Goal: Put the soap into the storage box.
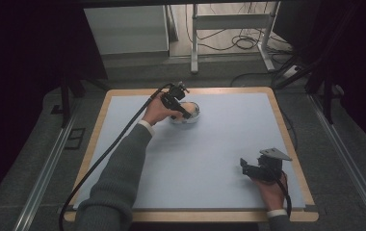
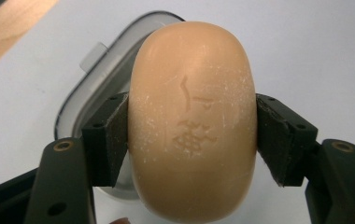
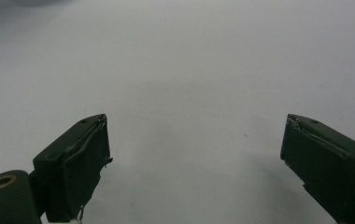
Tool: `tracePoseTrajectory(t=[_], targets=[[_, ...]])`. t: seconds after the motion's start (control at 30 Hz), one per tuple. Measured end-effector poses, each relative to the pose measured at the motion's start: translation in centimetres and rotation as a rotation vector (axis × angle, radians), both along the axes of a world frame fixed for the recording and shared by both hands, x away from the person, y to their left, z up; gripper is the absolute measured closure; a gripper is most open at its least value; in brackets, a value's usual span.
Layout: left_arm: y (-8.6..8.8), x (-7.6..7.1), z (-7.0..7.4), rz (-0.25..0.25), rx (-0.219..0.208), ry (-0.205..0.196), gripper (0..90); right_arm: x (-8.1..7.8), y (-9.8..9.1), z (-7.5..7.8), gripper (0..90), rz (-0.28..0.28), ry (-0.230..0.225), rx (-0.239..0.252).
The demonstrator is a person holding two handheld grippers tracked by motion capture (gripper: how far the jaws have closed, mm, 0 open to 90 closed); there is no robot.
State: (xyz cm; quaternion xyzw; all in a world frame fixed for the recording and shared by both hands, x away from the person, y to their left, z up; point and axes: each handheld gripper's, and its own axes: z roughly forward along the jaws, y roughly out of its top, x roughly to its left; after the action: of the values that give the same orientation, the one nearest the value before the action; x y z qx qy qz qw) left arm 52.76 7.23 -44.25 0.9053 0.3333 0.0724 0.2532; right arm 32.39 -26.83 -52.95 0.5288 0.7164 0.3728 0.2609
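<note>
Left gripper (image 2: 192,135) has the soap (image 2: 192,126) pinched across its short width, one pad on each flank, so the bar rides lengthwise and level. Centre frame in the left gripper view, it hangs right over the clear dish (image 2: 80,100) peeking out at upper left; looks like a drop-in is being lined up. From the high view, the blue mat (image 1: 210,144) takes up most of the table, the dish (image 1: 193,117) sits upper centre with the left gripper (image 1: 183,109) tilted down over it. Right gripper (image 1: 246,166) waits at lower right, well apart, jaws spread wide with nothing between them, parked clear of the action, I'd say. Right gripper view: bare mat (image 3: 189,70) beyond its pads.
</note>
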Motion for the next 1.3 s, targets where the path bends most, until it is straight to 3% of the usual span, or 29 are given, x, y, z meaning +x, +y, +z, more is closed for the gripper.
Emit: tracePoseTrajectory(t=[0.3, 0.7, 0.73, 0.77, 0.87, 0.97, 1.3], targets=[[-0.5, 1.1, -0.6, -0.011, 0.015, 0.004, 32.5, 0.0, 0.0, 0.0, 8.3, 0.002, 0.003, 0.003], [-0.8, 1.3, -1.5, 0.014, -0.011, 0.011, 31.5, 0.0, 0.0, 0.0, 8.3, 0.008, -0.006, 0.000], [-0.5, 1.2, -0.9, 0.022, -0.057, 0.006, 30.3, 0.0, 0.0, 0.0, 8.3, 0.009, -0.001, 0.003], [-0.5, 1.1, -0.8, 0.023, -0.061, 0.004, 29.9, 0.0, 0.0, 0.0, 8.3, 0.009, -0.001, 0.003], [-0.4, 0.7, -0.4, 0.018, -0.050, -0.010, 28.0, 0.0, 0.0, 0.0, 8.3, 0.009, -0.001, 0.003], [-0.2, 0.1, -0.1, 0.017, -0.070, -0.016, 26.7, 0.0, 0.0, 0.0, 8.3, 0.010, -0.002, 0.002], [1.0, -1.8, 0.4, -0.003, -0.075, -0.032, 25.3, 0.0, 0.0, 0.0, 8.3, 0.008, -0.001, 0.001]])
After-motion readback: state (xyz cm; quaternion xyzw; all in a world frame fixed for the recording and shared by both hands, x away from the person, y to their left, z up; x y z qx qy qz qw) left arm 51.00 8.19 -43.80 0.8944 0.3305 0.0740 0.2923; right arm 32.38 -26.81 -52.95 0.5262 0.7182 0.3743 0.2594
